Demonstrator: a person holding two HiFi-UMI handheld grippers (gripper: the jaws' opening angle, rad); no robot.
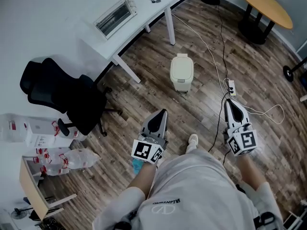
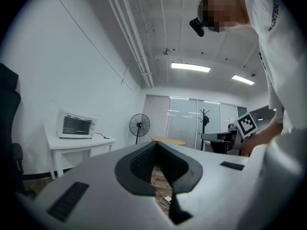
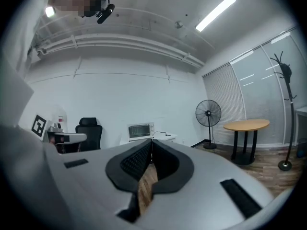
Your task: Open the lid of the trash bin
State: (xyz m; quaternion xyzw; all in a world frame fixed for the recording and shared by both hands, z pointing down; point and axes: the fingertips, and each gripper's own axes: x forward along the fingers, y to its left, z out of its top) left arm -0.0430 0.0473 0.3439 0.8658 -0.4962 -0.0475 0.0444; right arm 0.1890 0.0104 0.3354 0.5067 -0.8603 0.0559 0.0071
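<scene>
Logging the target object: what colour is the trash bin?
The trash bin is cream all over; the head view shows it best.

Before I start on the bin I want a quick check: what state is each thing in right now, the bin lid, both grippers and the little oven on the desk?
trash bin lid: closed, untouched.
left gripper: shut, nothing between its jaws.
right gripper: shut, nothing between its jaws.
toaster oven: door closed.
</scene>
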